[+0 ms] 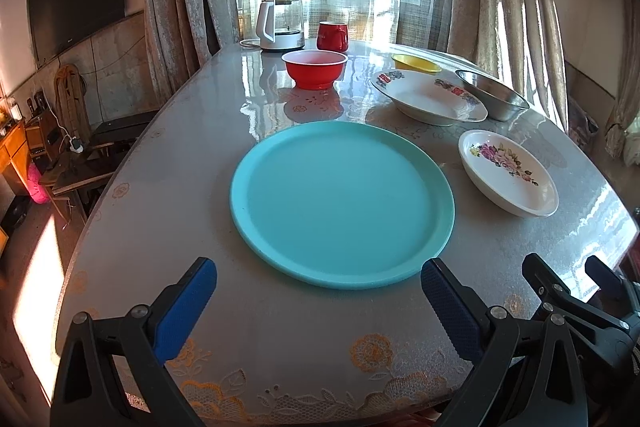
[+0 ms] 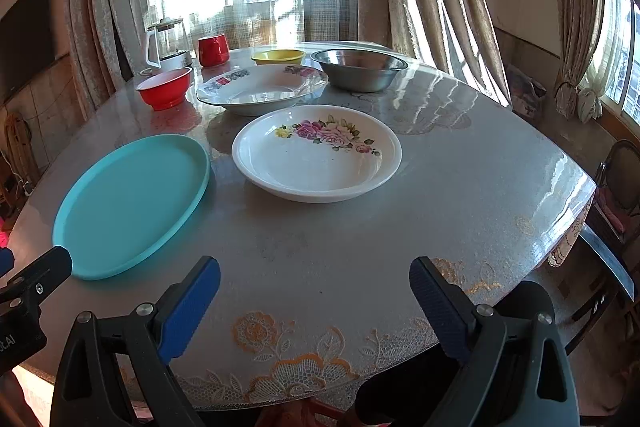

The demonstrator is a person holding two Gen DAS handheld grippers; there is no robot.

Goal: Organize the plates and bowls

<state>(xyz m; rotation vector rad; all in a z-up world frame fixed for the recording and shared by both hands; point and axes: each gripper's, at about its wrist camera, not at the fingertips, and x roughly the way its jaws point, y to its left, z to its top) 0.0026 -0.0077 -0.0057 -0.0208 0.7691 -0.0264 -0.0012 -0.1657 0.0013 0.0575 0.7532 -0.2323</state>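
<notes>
My left gripper (image 1: pixel 319 301) hangs over the near edge of the table (image 1: pixel 280 339), its blue pads spread wide with nothing between them. Straight ahead of it, just past the fingertips, lies the teal plate (image 1: pixel 342 203), flat on the cloth. My right gripper (image 2: pixel 314 297) is spread equally wide and empty, and it faces the rose-patterned dish (image 2: pixel 316 155), which sits ahead of it with a stretch of bare table between.

That pairing is what the next move turns on, as I judge it: the teal plate is the left hand's piece, the rose dish the right's. The two lie side by side, teal on the left and rose on the right, close but not touching. Both are round, so neither has a long axis to line up with; I would take either at its near rim.

Farther back stand the big patterned plate (image 2: pixel 262 87), the steel bowl (image 2: pixel 358 69) at far right, the yellow bowl (image 2: pixel 278 56) behind them and the red bowl (image 1: pixel 314 69) at far left. The steel bowl looks to touch or slightly overlap the patterned plate's rim, though I cannot be sure from this angle. Nothing is stacked yet.
</notes>
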